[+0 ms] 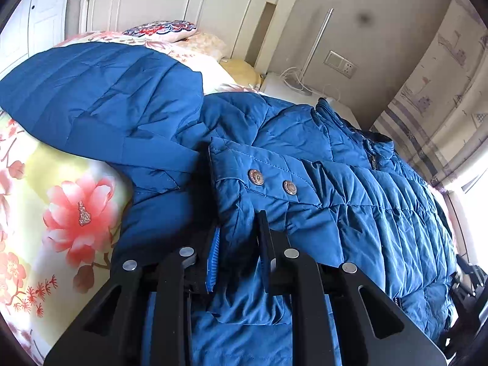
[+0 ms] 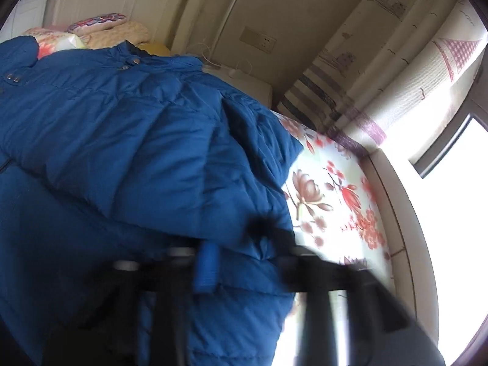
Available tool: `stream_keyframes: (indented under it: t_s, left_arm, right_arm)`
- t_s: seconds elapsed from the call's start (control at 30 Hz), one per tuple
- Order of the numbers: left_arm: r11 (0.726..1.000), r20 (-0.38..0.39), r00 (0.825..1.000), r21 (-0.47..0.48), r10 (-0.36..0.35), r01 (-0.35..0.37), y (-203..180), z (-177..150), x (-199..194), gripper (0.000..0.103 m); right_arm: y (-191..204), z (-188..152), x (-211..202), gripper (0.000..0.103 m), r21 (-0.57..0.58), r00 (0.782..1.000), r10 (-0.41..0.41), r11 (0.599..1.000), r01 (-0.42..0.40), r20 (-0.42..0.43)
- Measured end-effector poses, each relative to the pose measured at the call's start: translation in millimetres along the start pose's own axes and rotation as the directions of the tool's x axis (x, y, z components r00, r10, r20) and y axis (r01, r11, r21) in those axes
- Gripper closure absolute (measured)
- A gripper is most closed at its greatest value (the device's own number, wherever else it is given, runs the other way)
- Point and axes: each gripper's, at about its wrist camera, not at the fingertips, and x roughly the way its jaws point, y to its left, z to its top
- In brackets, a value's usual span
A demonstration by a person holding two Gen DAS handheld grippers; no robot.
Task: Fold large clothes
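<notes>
A large blue quilted down jacket (image 1: 320, 164) lies spread on a flower-print bed. Its hood (image 1: 100, 97) lies flat at the upper left. My left gripper (image 1: 235, 244) is shut on a sleeve end of the jacket with a ribbed blue cuff (image 1: 213, 262) between the fingers, held over the jacket's front near two metal snaps (image 1: 273, 183). In the right wrist view the jacket (image 2: 137, 158) fills the left side. My right gripper (image 2: 225, 253) is blurred; it is shut on the other sleeve, whose ribbed cuff (image 2: 207, 268) shows between its fingers.
The floral bedsheet (image 1: 70, 207) shows left of the jacket and again in the right wrist view (image 2: 335, 201). Pillows (image 1: 170, 32) and a white headboard (image 1: 213, 3) are at the far end. A white bedside table (image 1: 292, 88) with cables stands beyond. Curtains (image 2: 396, 70) and a bright window are on the right.
</notes>
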Motion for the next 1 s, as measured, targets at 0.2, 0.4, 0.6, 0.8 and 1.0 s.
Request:
stream_keyframes:
  t_s: [0.2,0.4,0.6,0.8,1.0]
  left_arm:
    - [1.000,0.009,1.000,0.022,-0.011,0.011,-3,-2,-2,0.088]
    - [0.999,0.039,0.998,0.019,0.050,-0.051,-3,-2,-4,0.088]
    - [0.998,0.036,0.997,0.022,0.062,-0.063,-3,-1,-3,0.088]
    - [0.992,0.035,0.993,0.064,0.111,-0.113,-9,-3,0,0.088]
    - [0.984,0.033,0.989,0.100,0.148,-0.150,-15,-4,2,0.088]
  right_arm:
    - [-21,-13,-3,0.097,0.123,0.999,0.038,0.992,-0.035,-0.019]
    - [-42,-7,-21,0.048,0.168,0.980,0.192,0.969,-0.180,-0.056]
    - [-74,30,-27,0.056,0.301,0.968,0.232,0.920,-0.251,0.099]
    - [-68,86,49,0.056,0.396,0.923,0.382,0.840,-0.370,0.051]
    - [-99,86,128,0.075,0.579,0.897,0.434,0.753,-0.311,-0.083]
